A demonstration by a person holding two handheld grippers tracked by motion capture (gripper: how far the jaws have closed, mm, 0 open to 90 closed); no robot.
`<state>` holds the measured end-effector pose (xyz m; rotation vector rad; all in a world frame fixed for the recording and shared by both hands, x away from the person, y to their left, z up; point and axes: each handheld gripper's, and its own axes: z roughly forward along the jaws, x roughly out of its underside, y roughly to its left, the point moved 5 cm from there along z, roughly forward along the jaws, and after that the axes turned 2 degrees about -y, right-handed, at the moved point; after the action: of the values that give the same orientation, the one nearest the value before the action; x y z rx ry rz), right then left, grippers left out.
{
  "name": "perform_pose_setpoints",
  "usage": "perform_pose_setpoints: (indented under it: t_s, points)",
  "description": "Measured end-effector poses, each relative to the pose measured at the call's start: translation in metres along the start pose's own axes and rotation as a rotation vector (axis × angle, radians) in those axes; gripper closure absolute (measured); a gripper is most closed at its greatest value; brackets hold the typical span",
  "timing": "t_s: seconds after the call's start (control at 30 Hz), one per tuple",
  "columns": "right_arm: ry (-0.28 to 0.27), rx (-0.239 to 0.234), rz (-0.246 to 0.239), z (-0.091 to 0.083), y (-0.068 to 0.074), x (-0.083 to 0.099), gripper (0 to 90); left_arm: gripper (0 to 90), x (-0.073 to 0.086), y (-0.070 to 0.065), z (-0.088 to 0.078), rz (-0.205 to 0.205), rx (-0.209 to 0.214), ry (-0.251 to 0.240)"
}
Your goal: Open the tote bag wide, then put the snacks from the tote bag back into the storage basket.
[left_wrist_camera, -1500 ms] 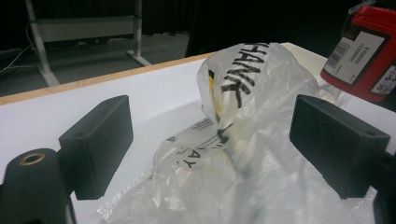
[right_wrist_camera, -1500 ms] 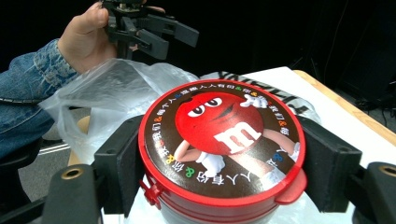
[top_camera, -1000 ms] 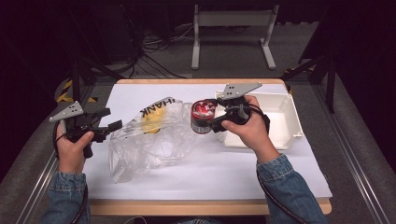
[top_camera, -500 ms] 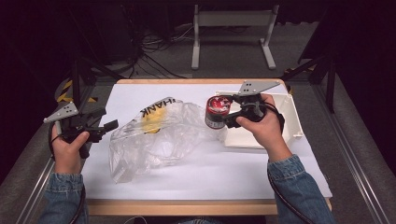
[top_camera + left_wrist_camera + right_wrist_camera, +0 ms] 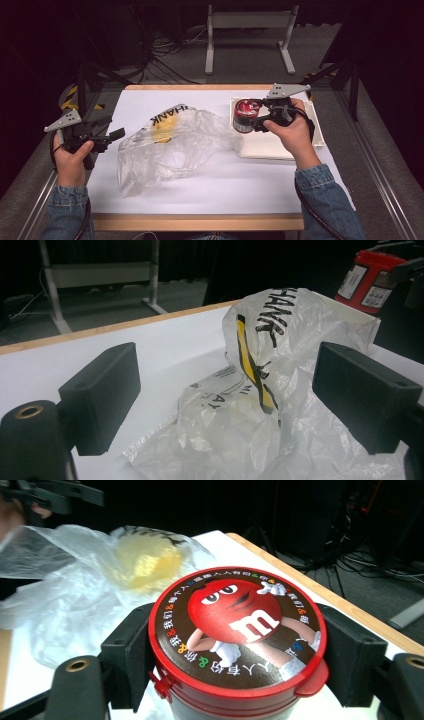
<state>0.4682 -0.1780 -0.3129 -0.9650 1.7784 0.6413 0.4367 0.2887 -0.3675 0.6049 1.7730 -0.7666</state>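
Note:
A round candy tub (image 5: 243,114) with a red lid is clamped between the jaws of my right gripper (image 5: 250,120), just above the left edge of a white tray (image 5: 280,146). The right gripper view shows both black pads (image 5: 125,650) pressing on the tub (image 5: 240,625) below its cartoon lid. A crumpled clear plastic bag (image 5: 170,145) with black lettering and a yellow patch lies mid-table. My left gripper (image 5: 111,129) is held at the table's left edge, pointing at the bag, jaws open. The left gripper view has the bag (image 5: 260,405) beyond the empty jaws (image 5: 235,395) and the tub (image 5: 370,280) at the far right.
White paper (image 5: 225,180) covers the wooden table, with its front edge (image 5: 200,221) near me. Behind the table stand a metal frame (image 5: 250,20) and loose cables (image 5: 170,55) on the floor. Yellow-black tape (image 5: 70,97) marks the floor at the left.
My right hand has carried the tub to the right, from over the bag to the tray's left edge. The left hand has stayed in place.

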Motion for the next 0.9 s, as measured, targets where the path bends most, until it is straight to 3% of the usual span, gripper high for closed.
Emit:
perform_pose_setpoints:
  t_s: [0.23,0.5,0.9]
  points:
    - [0.018,0.039,0.009,0.003,-0.020,0.010,25.2,12.9,-0.001,0.001,-0.002,-0.002,0.001,-0.004]
    - [0.037,0.048,0.013,0.012,-0.036,0.023,25.3,7.2,0.001,-0.001,-0.005,0.008,0.027,0.006]
    - [0.082,0.074,-0.001,0.031,-0.057,0.043,25.3,5.7,0.003,0.002,-0.011,0.002,0.017,-0.002]
